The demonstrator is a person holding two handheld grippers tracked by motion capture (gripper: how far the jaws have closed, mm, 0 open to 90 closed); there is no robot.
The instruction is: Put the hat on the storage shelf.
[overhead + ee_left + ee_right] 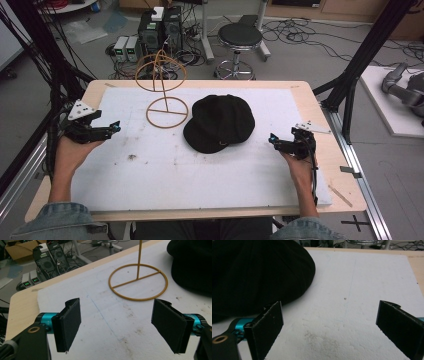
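**Risk of toppling a light wire stand while lifting a limp cap**

Working with a black cap [218, 122] lying flat near the middle of the white board [150, 170], brim toward the person, just beside the base ring of a gold wire stand [165, 85] set behind and to its left. Holding the left gripper [115, 127] at the board's left edge, jaws spread wide with nothing between them. Holding the right gripper [272, 138] toward the right side, likewise spread and empty, near the cap's right rim but not touching it.

Likely to go wrong first at the grasp: pinching only a thin fold of soft fabric and losing it on the lift, or clamping the crown and ending up with a sagging, closed-up cap. Safer to take the rim from both sides.

Then at the stand: appears thin and light, resting on a single ring with one upright rod and crossed hoops on top. Easy to knock over by brushing the hoops with a jaw, or by dragging the cap across them instead of lowering it from above. Easy, too, to shove the ring along the board with a sideways push.

Lastly at the release: risks leaving the cap off-centre on the hoops, liable to slide off or to pull the stand down toward the heavier brim side. Cannot tell from here how firmly the base sits.
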